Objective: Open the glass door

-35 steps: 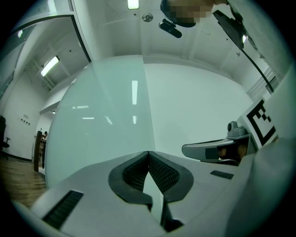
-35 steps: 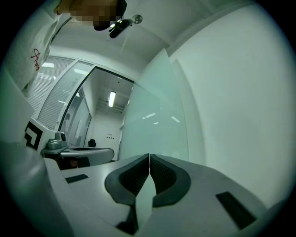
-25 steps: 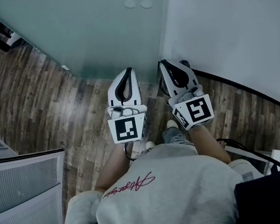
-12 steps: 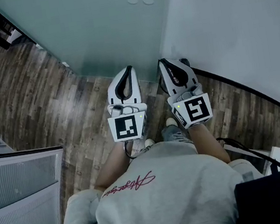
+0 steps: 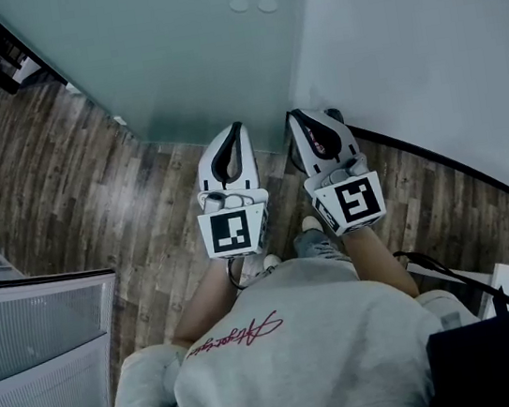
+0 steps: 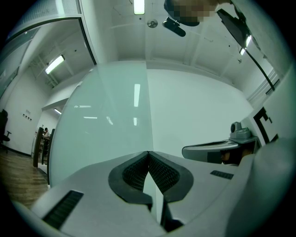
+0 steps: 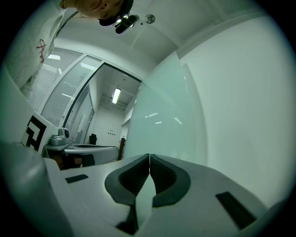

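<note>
Head view shows barely any change: left gripper (image 5: 235, 129) and right gripper (image 5: 296, 114) stay side by side, jaws closed on nothing, near the glass door (image 5: 167, 59); opening looks not yet begun.

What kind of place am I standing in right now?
Probably an office interior, judging by the frosted glass door next to a plain white wall, the wood-plank floor, and the slatted blinds on a partition at the left.
</note>
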Demonstrator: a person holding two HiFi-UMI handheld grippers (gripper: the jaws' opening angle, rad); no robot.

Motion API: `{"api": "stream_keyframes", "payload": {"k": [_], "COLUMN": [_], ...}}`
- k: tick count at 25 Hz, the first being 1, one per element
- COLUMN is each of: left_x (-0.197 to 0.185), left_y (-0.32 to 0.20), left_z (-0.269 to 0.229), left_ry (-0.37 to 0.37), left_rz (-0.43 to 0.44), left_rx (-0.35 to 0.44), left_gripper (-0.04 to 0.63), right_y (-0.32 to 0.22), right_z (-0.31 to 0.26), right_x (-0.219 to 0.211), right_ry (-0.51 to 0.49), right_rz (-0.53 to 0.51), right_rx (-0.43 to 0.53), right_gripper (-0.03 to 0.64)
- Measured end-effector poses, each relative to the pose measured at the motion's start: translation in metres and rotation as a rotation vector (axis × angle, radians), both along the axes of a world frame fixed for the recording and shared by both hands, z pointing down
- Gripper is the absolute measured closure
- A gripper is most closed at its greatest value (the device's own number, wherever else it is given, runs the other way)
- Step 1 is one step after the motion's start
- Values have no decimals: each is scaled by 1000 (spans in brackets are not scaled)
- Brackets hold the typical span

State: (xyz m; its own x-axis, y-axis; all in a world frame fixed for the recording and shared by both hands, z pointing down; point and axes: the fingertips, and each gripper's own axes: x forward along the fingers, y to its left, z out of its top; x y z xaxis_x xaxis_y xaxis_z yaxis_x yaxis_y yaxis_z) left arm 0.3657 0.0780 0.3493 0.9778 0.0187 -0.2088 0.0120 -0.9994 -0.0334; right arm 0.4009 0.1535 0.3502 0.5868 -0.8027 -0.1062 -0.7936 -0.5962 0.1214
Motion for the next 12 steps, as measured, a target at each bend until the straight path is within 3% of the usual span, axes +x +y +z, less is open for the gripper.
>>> {"api": "stream_keyframes", "payload": {"k": [7, 12], "left_x": [-13, -19], "left_y": [0, 4], "left_z": [-3, -4], "left_ry": [-19, 9], "left_rz": [-5, 20], "left_rx": [-18, 4], "left_gripper": [589, 589], "right_y": [2, 4], "right_z": [-4, -5], "right_x": [-17, -22], "right_ry": [6, 7], "right_rz": [9, 23], "right_rx": [1, -2], "right_gripper": [598, 598]}}
